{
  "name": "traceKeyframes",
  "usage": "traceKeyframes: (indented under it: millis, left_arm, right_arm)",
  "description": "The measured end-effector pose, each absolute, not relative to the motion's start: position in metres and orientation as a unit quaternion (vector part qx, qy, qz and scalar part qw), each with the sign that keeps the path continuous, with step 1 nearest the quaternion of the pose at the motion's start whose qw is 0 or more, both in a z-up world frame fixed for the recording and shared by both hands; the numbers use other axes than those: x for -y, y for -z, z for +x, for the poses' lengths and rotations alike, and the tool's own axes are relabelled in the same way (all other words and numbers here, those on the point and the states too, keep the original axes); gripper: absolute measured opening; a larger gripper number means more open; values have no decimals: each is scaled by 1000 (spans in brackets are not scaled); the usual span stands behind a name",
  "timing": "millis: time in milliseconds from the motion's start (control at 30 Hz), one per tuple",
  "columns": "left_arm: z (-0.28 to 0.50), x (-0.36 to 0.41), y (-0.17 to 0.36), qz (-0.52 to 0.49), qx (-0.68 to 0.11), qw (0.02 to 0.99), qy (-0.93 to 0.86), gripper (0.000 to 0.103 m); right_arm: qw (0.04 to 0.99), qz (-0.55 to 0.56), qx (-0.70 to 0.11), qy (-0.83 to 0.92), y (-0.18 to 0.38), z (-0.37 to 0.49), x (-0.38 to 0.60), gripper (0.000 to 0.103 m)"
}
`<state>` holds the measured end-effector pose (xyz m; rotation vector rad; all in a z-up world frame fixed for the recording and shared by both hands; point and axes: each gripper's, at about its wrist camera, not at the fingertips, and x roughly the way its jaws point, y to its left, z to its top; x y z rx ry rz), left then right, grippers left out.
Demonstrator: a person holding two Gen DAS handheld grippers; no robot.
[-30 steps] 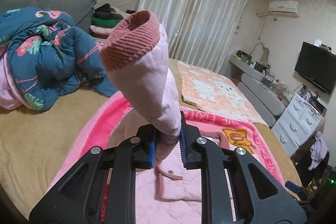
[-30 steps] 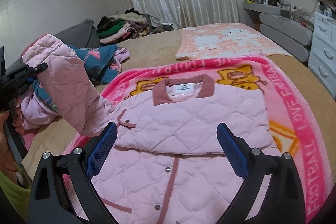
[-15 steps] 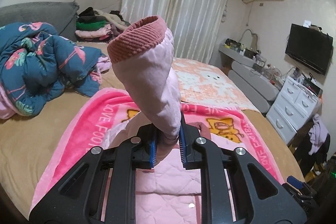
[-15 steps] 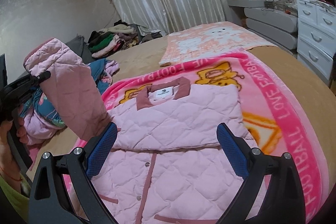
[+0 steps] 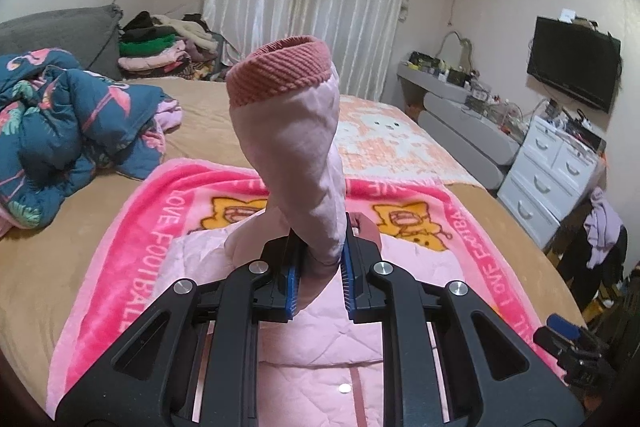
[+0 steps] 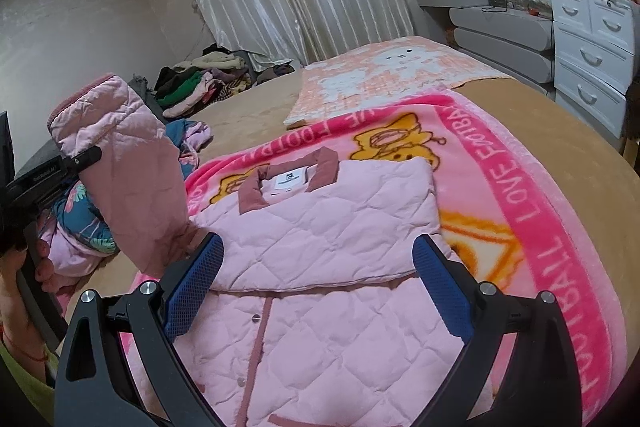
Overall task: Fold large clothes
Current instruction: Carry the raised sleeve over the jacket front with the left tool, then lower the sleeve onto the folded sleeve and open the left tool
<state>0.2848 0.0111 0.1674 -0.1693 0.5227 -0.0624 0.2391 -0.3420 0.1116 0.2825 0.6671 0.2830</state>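
Observation:
A pink quilted jacket (image 6: 320, 247) lies front-up on a pink football blanket (image 6: 520, 187), its dusty-rose collar toward the far side. One sleeve lies folded across the chest. My left gripper (image 5: 318, 267) is shut on the other sleeve (image 5: 296, 163), which stands up in front of the lens with its ribbed rose cuff on top. In the right wrist view that raised sleeve (image 6: 120, 167) hangs at the left, above the jacket's edge, held by the left gripper (image 6: 80, 161). My right gripper (image 6: 316, 279) hovers open over the jacket's chest with nothing between its blue pads.
A crumpled blue floral quilt (image 5: 60, 131) lies at the bed's left. An orange-and-white blanket (image 6: 384, 75) is spread behind the pink one. Stacked clothes (image 5: 156, 51) sit by the curtain. White drawers (image 6: 592, 47) and a grey desk stand at the right.
The left gripper has carried the raised sleeve toward the right, over the jacket. The right gripper has shifted across the jacket and rolled slightly, staying open.

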Motion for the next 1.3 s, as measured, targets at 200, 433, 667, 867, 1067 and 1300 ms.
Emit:
traceKeyframes:
  millis: [200,433,667,867,1067,1300]
  left_arm:
    - [303,23,-144,-57,-283,956,51,10]
    - [317,68,-106,-9,-319,945,70,11]
    - [327,103,-63,28,-360,928,87,14]
    - [326,129,-34,67,-383,916,102,21]
    - [321,148,-14,96,-402,903,122,36]
    - [315,154,2,110,-438,881,141,65]
  right_arm:
    - [925,144,-330,-125,-103,252,359,95]
    - [923,151,-338,-110,-90,263,379,95]
    - [919,158,-347,-99,-78,268,397,95]
    - [919,163,-347,-88,-74,271,407,95]
    - [919,164,-347,-85,-73,272,408,95]
    - [918,165,-351,-83,-75,274,402,95]
